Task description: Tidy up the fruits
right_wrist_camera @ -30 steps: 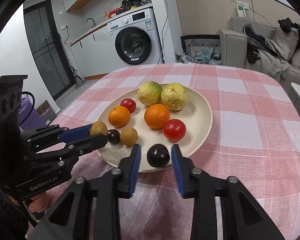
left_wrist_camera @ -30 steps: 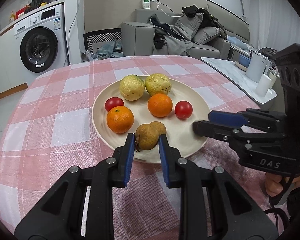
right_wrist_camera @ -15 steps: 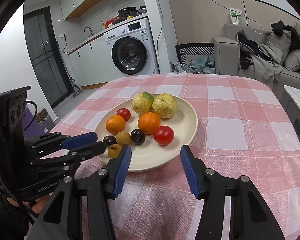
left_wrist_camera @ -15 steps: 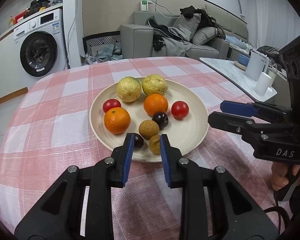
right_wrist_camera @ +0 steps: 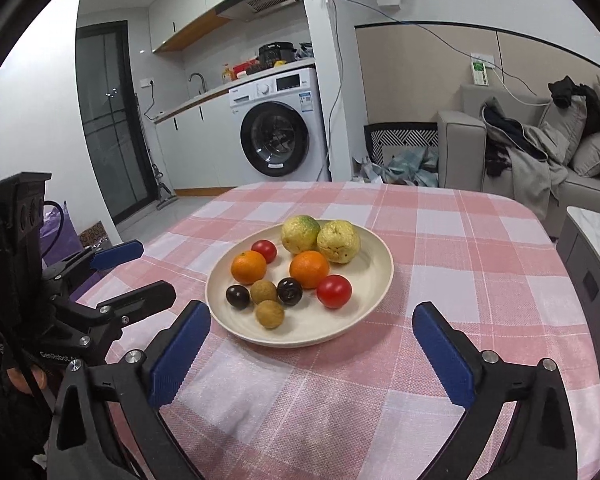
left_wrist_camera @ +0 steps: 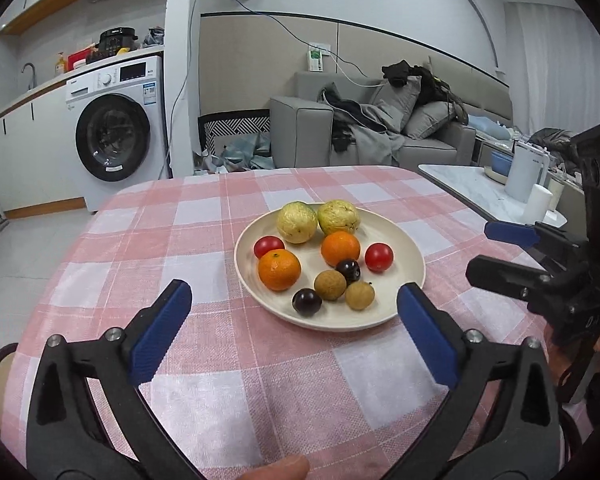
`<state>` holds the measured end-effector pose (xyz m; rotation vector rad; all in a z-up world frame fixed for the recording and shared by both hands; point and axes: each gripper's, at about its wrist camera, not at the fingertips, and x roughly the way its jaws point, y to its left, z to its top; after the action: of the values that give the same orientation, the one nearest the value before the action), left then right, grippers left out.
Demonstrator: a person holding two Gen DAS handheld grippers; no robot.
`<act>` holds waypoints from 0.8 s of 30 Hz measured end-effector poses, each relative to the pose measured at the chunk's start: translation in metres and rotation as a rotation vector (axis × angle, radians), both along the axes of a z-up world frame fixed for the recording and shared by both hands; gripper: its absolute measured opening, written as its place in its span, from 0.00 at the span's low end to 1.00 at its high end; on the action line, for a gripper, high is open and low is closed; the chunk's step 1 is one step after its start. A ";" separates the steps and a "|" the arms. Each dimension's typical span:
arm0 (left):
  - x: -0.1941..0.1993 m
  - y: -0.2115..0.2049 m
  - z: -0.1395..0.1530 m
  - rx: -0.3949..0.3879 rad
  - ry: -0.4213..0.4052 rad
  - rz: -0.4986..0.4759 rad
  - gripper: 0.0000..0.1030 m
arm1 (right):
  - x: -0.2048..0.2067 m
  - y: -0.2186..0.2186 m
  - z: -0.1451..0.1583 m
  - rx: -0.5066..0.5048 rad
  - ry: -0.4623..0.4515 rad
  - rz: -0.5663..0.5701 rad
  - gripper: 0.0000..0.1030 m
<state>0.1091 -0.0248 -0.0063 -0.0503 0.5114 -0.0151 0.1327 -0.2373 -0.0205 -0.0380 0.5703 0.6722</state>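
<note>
A cream plate (left_wrist_camera: 404, 248) (right_wrist_camera: 376, 252) on the pink checked tablecloth holds two yellow-green guavas (left_wrist_camera: 297, 222), two oranges (left_wrist_camera: 279, 270), two red tomatoes (left_wrist_camera: 379, 256), two brown longans (left_wrist_camera: 330, 285) and two dark plums (left_wrist_camera: 307, 301). My left gripper (left_wrist_camera: 294, 330) is open and empty, held back from the plate's near edge. My right gripper (right_wrist_camera: 312, 346) is open and empty, also short of the plate. Each gripper shows in the other's view, the right (left_wrist_camera: 500, 252) and the left (right_wrist_camera: 136, 268).
The tablecloth (left_wrist_camera: 172, 256) covers the round table. A washing machine (left_wrist_camera: 116, 132) and a grey sofa (left_wrist_camera: 380, 136) stand behind. A white side table with a kettle (left_wrist_camera: 526, 174) is at the right.
Both grippers opened wide and drew back from the plate. The longan and plum they held now lie on the plate.
</note>
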 end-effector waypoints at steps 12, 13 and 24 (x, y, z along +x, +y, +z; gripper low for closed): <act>-0.013 0.006 0.000 -0.028 -0.026 0.023 0.99 | -0.009 -0.006 0.001 0.029 -0.065 -0.025 1.00; -0.013 0.006 0.000 -0.030 -0.026 0.021 0.99 | -0.009 -0.007 0.001 0.028 -0.069 -0.029 1.00; -0.015 0.003 0.002 -0.023 -0.035 0.015 0.99 | -0.016 -0.005 0.003 0.020 -0.098 -0.015 1.00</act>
<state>0.0940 -0.0220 -0.0048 -0.0762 0.4762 -0.0069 0.1170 -0.2420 -0.0176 -0.0474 0.4690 0.6577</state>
